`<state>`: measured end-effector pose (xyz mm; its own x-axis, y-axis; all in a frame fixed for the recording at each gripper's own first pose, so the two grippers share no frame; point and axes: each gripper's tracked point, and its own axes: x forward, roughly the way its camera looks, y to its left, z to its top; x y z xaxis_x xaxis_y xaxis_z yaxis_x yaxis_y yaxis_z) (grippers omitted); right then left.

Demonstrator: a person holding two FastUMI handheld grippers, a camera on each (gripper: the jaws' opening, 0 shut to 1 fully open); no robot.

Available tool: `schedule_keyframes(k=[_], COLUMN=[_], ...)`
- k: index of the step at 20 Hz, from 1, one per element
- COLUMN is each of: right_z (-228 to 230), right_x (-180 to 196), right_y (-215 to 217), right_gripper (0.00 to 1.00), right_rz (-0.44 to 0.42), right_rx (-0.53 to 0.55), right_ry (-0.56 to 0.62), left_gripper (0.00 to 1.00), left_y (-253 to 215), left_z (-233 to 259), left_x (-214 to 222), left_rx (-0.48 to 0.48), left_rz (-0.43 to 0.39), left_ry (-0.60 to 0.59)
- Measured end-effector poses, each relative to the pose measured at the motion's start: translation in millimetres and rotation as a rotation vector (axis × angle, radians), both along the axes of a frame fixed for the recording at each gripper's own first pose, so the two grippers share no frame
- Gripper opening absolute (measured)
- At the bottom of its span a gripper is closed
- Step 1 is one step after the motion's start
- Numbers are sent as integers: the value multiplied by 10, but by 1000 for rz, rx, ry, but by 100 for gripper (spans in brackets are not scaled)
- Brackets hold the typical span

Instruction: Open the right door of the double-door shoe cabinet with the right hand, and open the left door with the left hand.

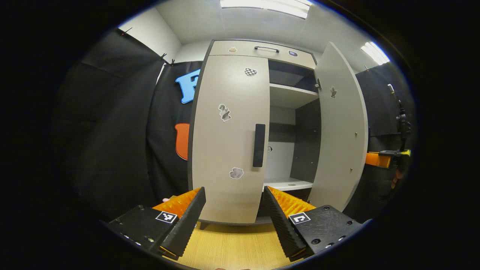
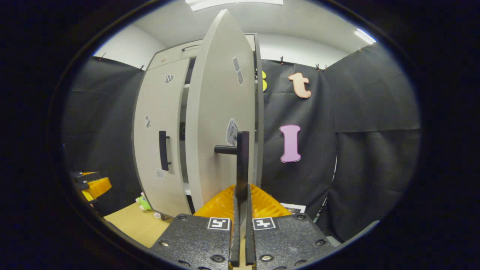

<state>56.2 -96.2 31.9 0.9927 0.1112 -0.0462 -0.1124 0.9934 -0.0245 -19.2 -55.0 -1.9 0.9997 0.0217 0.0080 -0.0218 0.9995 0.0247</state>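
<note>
Two doors: right door (image 1: pixel 339 127) open, left door (image 1: pixel 228 138) closed; right tongs (image 2: pixel 242 195) pinching handle (image 2: pixel 242 161), left tongs (image 1: pixel 234 210) spread.

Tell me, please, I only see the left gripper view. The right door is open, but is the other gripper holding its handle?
Observer: Yes. In the right gripper view the right gripper is shut on the right door's handle, a dark upright bar.
Operator: Is anything lying on the floor over there?
Observer: A small green toy sits on the wooden floor, near the bottom of the cabinet.
</note>
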Motion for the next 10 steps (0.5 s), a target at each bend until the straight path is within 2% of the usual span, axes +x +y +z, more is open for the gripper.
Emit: schedule_keyframes(k=[5,8,10], right_z=[10,8,4], right_x=[63,91,105], right_y=[-410,-467,-516], right_gripper=[4,4,4], right_rz=[-92,-31,-25], right_rx=[-12,78,52], right_ry=[-11,-18,-27], left_gripper=[92,92,92], left_y=[-55,-81,-108], left_z=[12,-3,-10], left_x=[56,88,87], left_rx=[-4,3,5], left_rz=[0,-1,-1], left_ry=[-4,-1,4])
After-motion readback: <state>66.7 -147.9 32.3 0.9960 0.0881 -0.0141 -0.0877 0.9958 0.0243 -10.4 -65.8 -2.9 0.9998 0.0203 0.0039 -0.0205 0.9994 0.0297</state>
